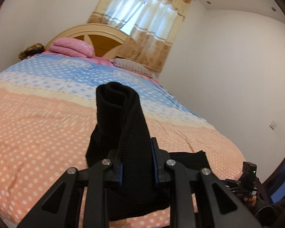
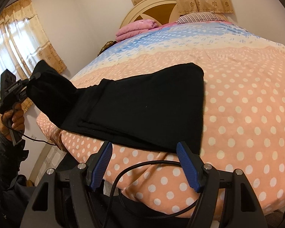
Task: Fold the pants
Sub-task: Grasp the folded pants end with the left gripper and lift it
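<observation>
Pants (image 2: 142,106) lie folded just ahead of my wide-open right gripper (image 2: 144,163); my left gripper (image 1: 137,168) clamps their raised left end.

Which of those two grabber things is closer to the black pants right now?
Left. The left gripper has its jaws clamped on one end of the pants, lifting it off the bed. The right gripper hangs open just short of the near edge, touching nothing.
</observation>
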